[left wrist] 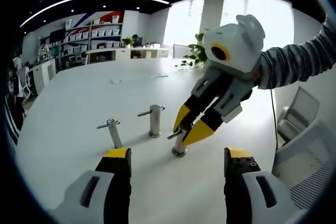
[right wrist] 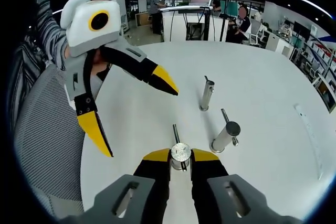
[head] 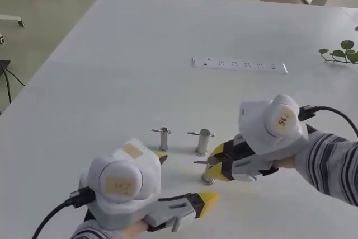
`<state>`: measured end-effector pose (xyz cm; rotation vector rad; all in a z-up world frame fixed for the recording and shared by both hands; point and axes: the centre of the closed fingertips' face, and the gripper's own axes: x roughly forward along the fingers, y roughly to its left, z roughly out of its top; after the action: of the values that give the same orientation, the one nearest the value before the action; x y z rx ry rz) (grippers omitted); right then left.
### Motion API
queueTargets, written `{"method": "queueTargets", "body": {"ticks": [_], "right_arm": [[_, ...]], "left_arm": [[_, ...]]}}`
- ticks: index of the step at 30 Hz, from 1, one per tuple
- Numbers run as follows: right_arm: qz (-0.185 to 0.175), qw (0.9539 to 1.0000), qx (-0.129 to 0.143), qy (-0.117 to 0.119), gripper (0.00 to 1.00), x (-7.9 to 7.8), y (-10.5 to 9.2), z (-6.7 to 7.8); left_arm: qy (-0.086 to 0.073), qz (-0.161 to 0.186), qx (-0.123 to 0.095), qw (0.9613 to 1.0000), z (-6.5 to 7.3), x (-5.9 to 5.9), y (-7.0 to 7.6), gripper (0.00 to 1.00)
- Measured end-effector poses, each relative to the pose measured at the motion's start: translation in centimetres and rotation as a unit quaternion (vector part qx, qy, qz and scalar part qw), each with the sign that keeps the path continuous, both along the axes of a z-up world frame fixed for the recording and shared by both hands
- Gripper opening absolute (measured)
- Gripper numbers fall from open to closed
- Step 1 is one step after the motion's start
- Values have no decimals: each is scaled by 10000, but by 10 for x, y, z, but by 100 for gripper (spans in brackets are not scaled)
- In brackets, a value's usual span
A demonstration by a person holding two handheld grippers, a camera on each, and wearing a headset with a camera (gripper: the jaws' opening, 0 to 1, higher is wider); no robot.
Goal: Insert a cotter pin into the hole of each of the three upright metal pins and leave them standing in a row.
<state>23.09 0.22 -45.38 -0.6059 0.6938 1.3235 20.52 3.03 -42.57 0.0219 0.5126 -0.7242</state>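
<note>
Three upright metal pins stand close together on the white table (head: 112, 82). The far left pin (head: 164, 137) and the middle pin (head: 202, 141) each have a cotter pin through the top. My right gripper (head: 216, 164) is shut around the head of the nearest pin (head: 209, 172), which also has a cotter pin (right wrist: 175, 132) through it. From the right gripper view, the round pin head (right wrist: 180, 152) sits between the yellow jaws. My left gripper (head: 184, 178) is open wide just in front of the pins, with nothing in it. From its own view, the nearest pin (left wrist: 179, 145) stands between the jaws' tips, apart from both.
A white power strip (head: 239, 64) lies further back on the table. A small green plant (head: 341, 51) is at the right edge. Office chairs (left wrist: 294, 124) stand beyond the table's side. A striped sleeve (head: 335, 163) reaches in from the right.
</note>
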Motion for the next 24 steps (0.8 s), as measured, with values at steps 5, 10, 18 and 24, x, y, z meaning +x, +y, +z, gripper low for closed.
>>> {"method": "queueTargets", "body": {"ticks": [5, 10, 18, 24], "right_arm": [[17, 10000, -15, 4, 9, 0, 0, 0], [-3, 10000, 12, 40, 8, 0, -1, 0], [-10, 10000, -66, 59, 8, 2, -8, 0], [-74, 9999, -137, 15, 8, 11, -21, 2]], "left_arm": [[-85, -21, -49, 9999, 7, -2, 5, 80], [-139, 3, 8, 9999, 9, -3, 14, 87], [-268, 80, 73, 9996, 17, -1, 29, 95], [-330, 121, 54, 9994, 23, 2, 41, 99]]}}
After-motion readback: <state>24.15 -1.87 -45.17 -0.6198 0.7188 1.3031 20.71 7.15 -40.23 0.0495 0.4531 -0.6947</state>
